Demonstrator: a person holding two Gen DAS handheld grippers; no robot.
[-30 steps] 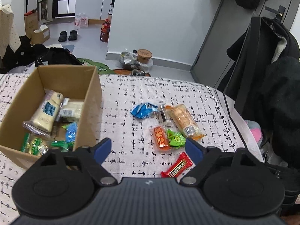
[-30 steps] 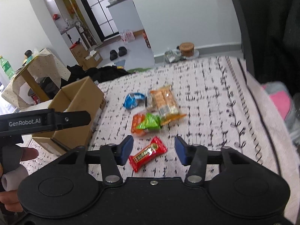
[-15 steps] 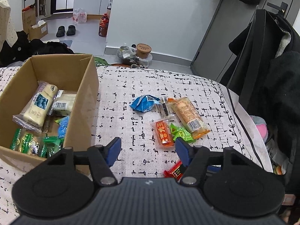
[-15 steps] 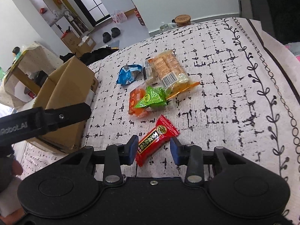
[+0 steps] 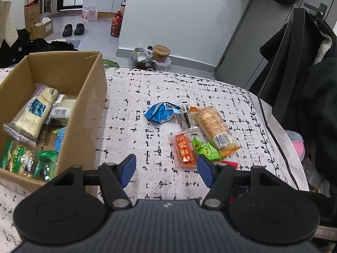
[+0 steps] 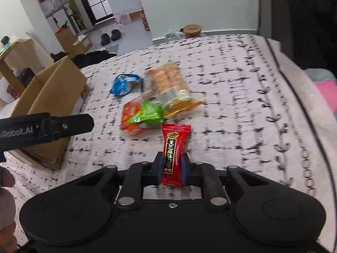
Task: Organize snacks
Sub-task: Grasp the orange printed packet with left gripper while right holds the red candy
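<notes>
My right gripper (image 6: 172, 166) has its jaws closing tight on a red candy packet (image 6: 174, 147), whose end pokes forward from between the pads. Just beyond it on the patterned cloth (image 6: 231, 105) lie a green packet (image 6: 149, 112), an orange packet (image 6: 129, 116), a long biscuit packet (image 6: 170, 84) and a blue packet (image 6: 124, 83). My left gripper (image 5: 166, 164) hangs open over bare cloth, just short of the orange packet (image 5: 183, 149), with nothing between its pads. The cardboard box (image 5: 92, 97) on the left holds several snack packets.
A black coat (image 5: 305, 73) hangs at the right beside the cloth's edge, with a pink item (image 5: 298, 145) below it. A hand (image 6: 6, 210) shows at the lower left of the right wrist view. Bottles, shoes and a tub stand on the floor beyond.
The right gripper's jaws came down around the red candy packet and closed on it. The left gripper's jaws narrowed and it sank slightly toward the cloth.
</notes>
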